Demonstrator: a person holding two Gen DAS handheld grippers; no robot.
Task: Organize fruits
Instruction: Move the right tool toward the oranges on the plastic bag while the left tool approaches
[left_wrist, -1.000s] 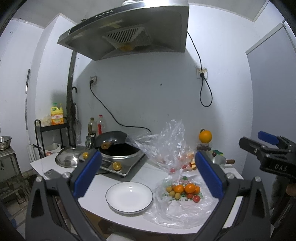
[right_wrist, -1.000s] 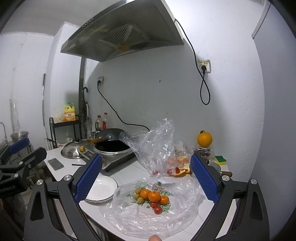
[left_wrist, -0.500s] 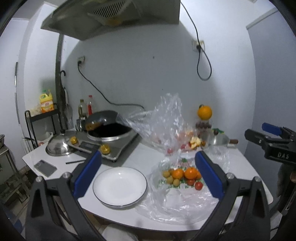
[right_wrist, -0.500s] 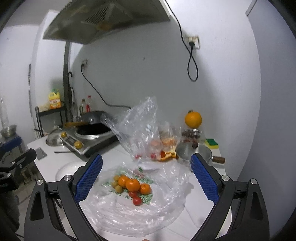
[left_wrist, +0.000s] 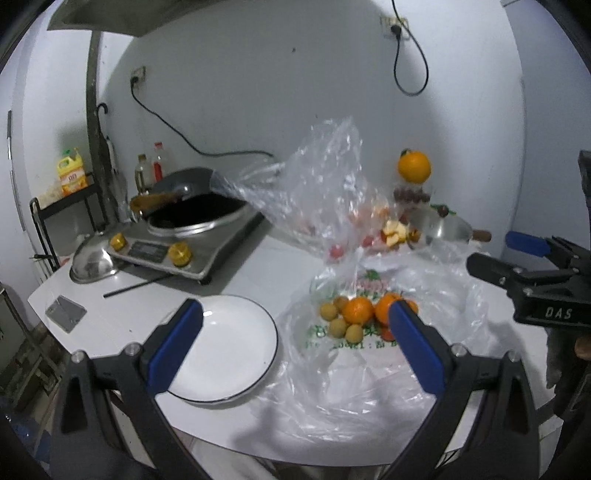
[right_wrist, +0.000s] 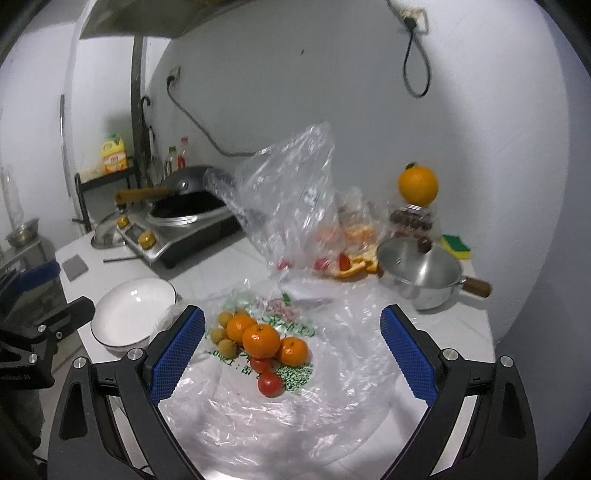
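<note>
Plate (left_wrist: 236, 343) left of fruits (right_wrist: 258, 341) on bag (right_wrist: 295, 398); stove (left_wrist: 184, 240) behind.

A: Any lettering showing?
B: "DAS" is reading clearly on the right gripper (left_wrist: 546, 275) body, at three o'clock. Green print is showing on the flat plastic bag (right_wrist: 295, 328), too blurred to read.

A pale grey wall (left_wrist: 295, 92) stands far beyond the claw, bearing a socket (left_wrist: 397, 27) with a looped black cable (left_wrist: 410, 70). A steel range hood (left_wrist: 110, 18) hangs upper left; a black shelf rack (left_wrist: 62, 206) stands far left
</note>
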